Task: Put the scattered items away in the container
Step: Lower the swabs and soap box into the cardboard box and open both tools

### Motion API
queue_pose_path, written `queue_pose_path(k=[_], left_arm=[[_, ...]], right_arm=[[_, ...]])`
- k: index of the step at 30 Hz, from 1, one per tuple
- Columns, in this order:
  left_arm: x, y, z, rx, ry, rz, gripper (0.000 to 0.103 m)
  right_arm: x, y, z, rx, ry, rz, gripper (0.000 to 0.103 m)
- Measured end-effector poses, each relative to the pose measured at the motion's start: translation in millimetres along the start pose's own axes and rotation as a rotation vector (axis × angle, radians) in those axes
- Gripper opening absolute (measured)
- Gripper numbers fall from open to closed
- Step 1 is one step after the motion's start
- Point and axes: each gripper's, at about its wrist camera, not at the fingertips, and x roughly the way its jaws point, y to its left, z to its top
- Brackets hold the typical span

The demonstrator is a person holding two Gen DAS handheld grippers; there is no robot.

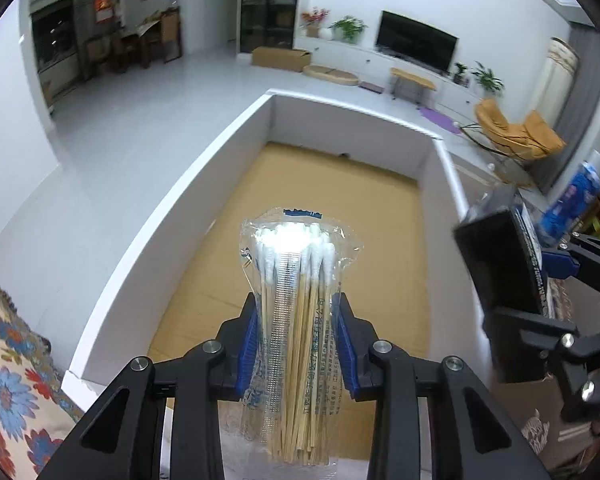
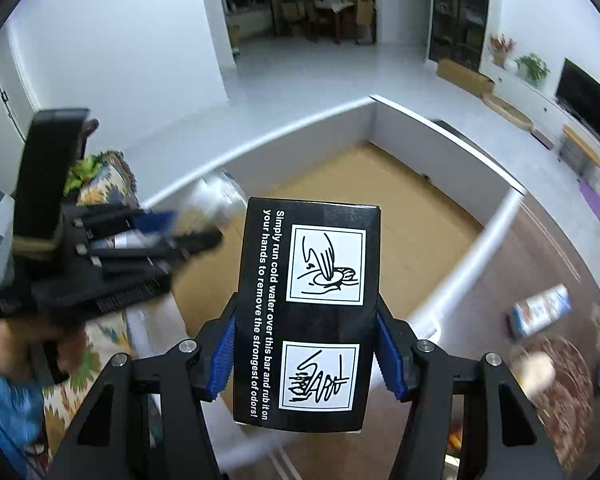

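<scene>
With the left tool (image 1: 296,344) clenched on a clear plastic packet of wooden cotton swabs (image 1: 296,320) and the right tool (image 2: 306,350) gripping a black printed cardboard box (image 2: 308,312), both at frame centre above the white-walled, cardboard-floored container (image 1: 148,240), the slippery packet could slide loose early and land outside.

My left wrist camera looks steeply down along its fingers, close above the box (image 1: 140,248). My right one tilts down the same way from beside it. Both share the box (image 2: 300,136) interior, floor and TV (image 1: 416,42) wall.
</scene>
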Motion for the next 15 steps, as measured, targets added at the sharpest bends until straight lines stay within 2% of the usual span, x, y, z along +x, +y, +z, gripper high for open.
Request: queue_pose_path(k=[6,11,14,15], left_arm=[[38.5,16.8,-5.0,-0.016,0.065,0.027,0.035],[55.6,20.0,-8.9,-0.018,0.098,0.067,0.035],[64.5,20.0,-13.2,-0.037,0.140,0.065,0.040],[66.0,18.8,-15.1,-0.034,0.148,0.065,0.047]], right_arm=[[63.5,15.1,-5.1,-0.009,0.067,-0.017,0.060],[85.4,24.0,-14.7,-0.032,0.107,-0.023,0.061],[96.3,24.0,-21.6,-0.048,0.145,-0.039,0.062],[95.4,21.0,-25.8,-0.053,0.145,-0.045,0.064]])
